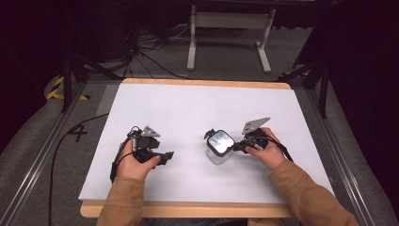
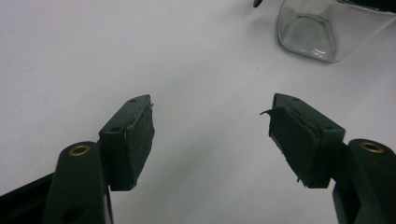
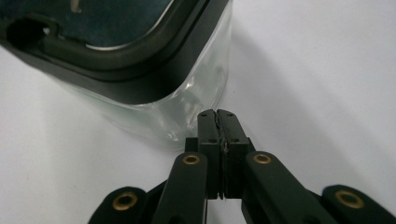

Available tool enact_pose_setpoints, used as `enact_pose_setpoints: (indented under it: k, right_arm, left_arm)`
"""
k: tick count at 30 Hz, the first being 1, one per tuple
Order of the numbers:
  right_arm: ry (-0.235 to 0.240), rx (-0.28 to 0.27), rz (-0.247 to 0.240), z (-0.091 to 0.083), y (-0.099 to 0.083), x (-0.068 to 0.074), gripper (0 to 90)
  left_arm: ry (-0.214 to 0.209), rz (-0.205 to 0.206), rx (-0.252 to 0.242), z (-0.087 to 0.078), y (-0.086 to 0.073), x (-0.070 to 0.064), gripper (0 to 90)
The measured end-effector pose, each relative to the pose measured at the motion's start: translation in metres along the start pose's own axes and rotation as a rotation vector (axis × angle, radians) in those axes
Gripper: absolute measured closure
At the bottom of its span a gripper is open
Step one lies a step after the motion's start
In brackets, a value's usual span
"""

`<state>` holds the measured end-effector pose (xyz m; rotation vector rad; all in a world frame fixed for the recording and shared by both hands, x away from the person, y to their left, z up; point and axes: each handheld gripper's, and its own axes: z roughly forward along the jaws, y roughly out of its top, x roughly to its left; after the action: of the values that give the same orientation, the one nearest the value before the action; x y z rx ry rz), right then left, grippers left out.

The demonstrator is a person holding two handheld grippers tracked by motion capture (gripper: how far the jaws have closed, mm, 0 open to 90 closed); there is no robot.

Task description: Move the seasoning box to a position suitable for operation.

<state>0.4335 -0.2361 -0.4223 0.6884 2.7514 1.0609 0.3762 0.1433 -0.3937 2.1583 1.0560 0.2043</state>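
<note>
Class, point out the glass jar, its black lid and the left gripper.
glass jar (image 2: 312, 33), left gripper view, clear base
black lid (image 1: 220, 141), high view, shiny top
left gripper (image 2: 211, 135), left gripper view, midway between fingertips

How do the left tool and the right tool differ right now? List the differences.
Jaws: the left tool stands wide open with bare table between its pads; the right tool is pressed shut on nothing.
Nearness: the right tool's tip sits close against the glass jar; the left tool lies well apart from it.
Shared: both are black, hand-held and low over the white table.
</note>
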Motion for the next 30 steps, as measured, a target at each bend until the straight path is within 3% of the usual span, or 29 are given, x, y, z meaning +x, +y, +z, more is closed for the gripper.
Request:
enact_pose_setpoints:
  k: [19,24,30]
  right_arm:
    - [0.045,0.044,-0.085,0.004,0.001,0.037,90.0]
    - [0.057,0.046,-0.090,0.003,0.001,0.043,90.0]
    - [0.084,0.022,-0.066,0.000,-0.001,0.042,89.9]
  left_arm:
    - [-0.026,0.034,0.003,0.012,0.013,-0.004,31.3]
    - [-0.038,0.051,0.011,0.015,0.016,-0.005,31.3]
    - [-0.045,0.043,0.005,0.017,0.018,-0.006,33.7]
